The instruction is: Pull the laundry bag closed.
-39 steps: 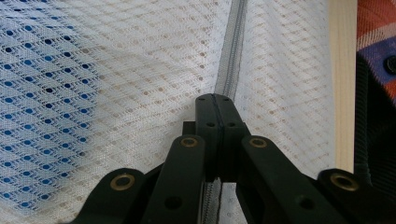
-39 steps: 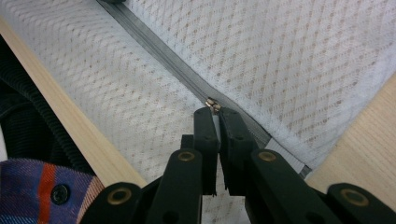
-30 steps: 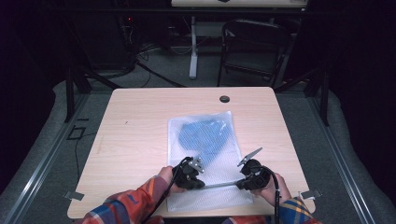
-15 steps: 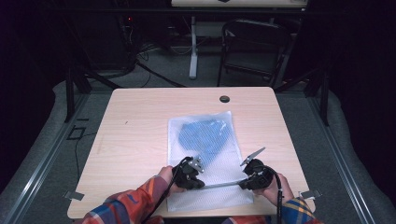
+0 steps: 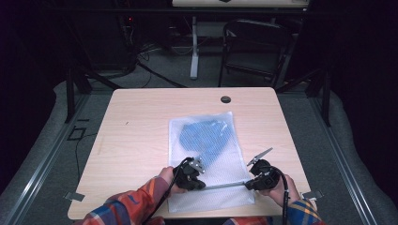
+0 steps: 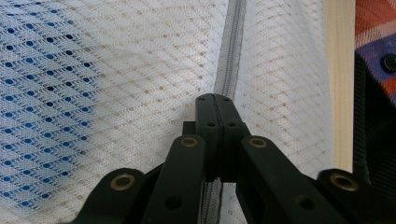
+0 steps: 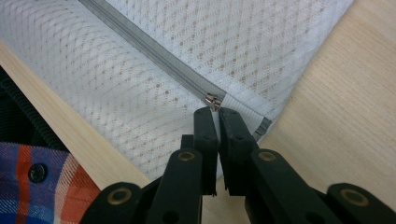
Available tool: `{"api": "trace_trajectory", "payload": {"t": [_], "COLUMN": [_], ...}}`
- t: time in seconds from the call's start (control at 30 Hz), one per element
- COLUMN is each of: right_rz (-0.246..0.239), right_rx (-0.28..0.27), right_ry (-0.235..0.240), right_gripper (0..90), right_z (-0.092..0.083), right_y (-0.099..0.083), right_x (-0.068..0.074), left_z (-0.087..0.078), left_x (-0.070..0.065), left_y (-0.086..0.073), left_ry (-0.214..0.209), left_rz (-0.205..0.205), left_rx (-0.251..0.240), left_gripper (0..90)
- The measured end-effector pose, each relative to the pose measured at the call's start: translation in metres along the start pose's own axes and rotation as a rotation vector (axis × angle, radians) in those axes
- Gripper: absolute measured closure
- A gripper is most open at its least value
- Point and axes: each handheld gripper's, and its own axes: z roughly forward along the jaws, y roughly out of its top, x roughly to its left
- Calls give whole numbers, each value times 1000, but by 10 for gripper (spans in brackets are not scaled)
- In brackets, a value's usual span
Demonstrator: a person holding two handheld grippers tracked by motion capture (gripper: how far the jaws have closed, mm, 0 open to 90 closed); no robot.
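A white mesh laundry bag [image 5: 227,159] with a blue garment [image 5: 204,138] inside lies flat on the wooden table [image 5: 136,140]. Its grey zipper [image 5: 225,186] runs across the near end, between my two grippers. My left gripper [image 5: 202,185] is shut on the bag at the zipper line [image 6: 233,42]; its tips [image 6: 215,99] pinch mesh and zipper tape together. At the bag's right corner, my right gripper [image 5: 248,183] has its tips [image 7: 214,112] closed on the small metal zipper pull [image 7: 213,100]. The zipper [image 7: 149,51] looks closed along its length.
A black cable grommet [image 5: 225,99] sits near the table's far edge. Plaid sleeves [image 5: 122,211] come in over the near edge. Bare wood lies left and right of the bag. A dark chair [image 5: 256,47] and a desk leg [image 5: 194,47] stand beyond the table.
My right gripper has shifted slightly to the right at the zipper's end. The left gripper and the bag have stayed put.
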Motion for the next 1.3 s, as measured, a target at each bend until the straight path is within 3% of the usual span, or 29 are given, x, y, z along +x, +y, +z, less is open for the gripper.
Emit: {"api": "trace_trajectory", "payload": {"t": [0.1,0.57,0.73,0.77,0.8,0.83,0.97,1.03,1.07,1.2,1.3], "right_rz": [-6,20,13,13,19,24,30,28,31,15,7], "right_rx": [23,1,-27,-27,-51,-52,-47,-55,-87,-101,-109], "right_ry": [-2,-14,0,0,12,-5,-20,-4,0,-3,-23], "right_gripper": [866,854,770,770,644,594,578,527,485,419,358], "right_z": [-1,-1,-4,-4,-6,-7,-8,-9,-10,-13,-17], "right_y": [2,2,2,2,2,3,2,2,1,1,0], "right_x": [0,2,2,2,3,2,3,4,5,6,5], "left_z": [0,0,-1,-1,-2,-3,-4,-7,-10,-15,-24], "left_x": [0,1,1,1,1,0,0,1,3,6,9], "left_y": [0,-2,-2,-2,-2,-1,0,-1,-1,-2,-4], "left_ry": [0,-7,0,0,-39,-30,-32,-28,-18,-22,-2], "left_rz": [-1,-16,-23,-23,-27,-22,-26,-35,-47,-65,-85], "left_rx": [-1,-10,-7,-7,-9,-6,-4,-4,5,16,-11], "left_gripper": [900,900,899,849,754,739,666,580,557,423,352]}}
